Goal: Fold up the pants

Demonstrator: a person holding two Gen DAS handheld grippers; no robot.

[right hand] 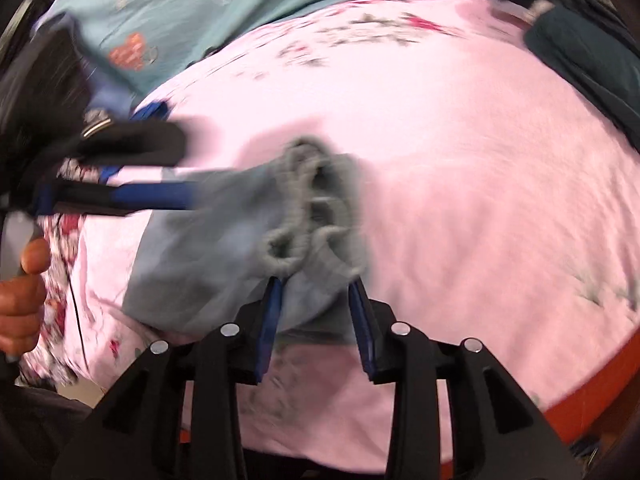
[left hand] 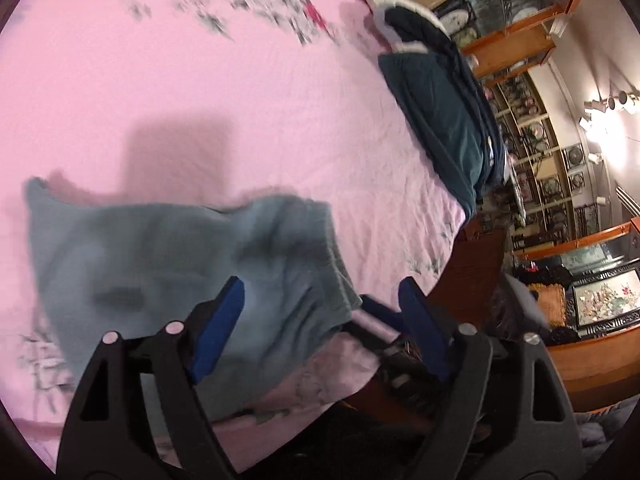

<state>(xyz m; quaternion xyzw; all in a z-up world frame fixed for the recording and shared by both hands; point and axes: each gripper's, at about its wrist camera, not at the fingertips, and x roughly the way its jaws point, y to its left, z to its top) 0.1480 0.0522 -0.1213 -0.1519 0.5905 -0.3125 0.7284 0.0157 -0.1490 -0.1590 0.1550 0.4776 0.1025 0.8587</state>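
Note:
Grey-blue pants [left hand: 168,256] lie bunched on the pink bedspread [left hand: 200,80], blurred by motion. My left gripper [left hand: 320,292] hangs over their waistband end with its blue-padded jaws wide apart and nothing between them. In the right wrist view the pants [right hand: 224,248] show their elastic waistband and drawstring loops [right hand: 308,208]. My right gripper [right hand: 316,292] has its jaws apart on either side of a fold of the pants; the cloth sits between the pads without being pinched. The left gripper [right hand: 180,168] reaches in from the left, open, over the pants.
A stack of folded dark teal clothes [left hand: 444,104] lies along the bed's right edge and shows in the right wrist view [right hand: 592,52]. A teal patterned cloth [right hand: 240,4] covers the far bed. The wooden bed edge [right hand: 580,400] is near. Shelves [left hand: 532,128] stand beyond.

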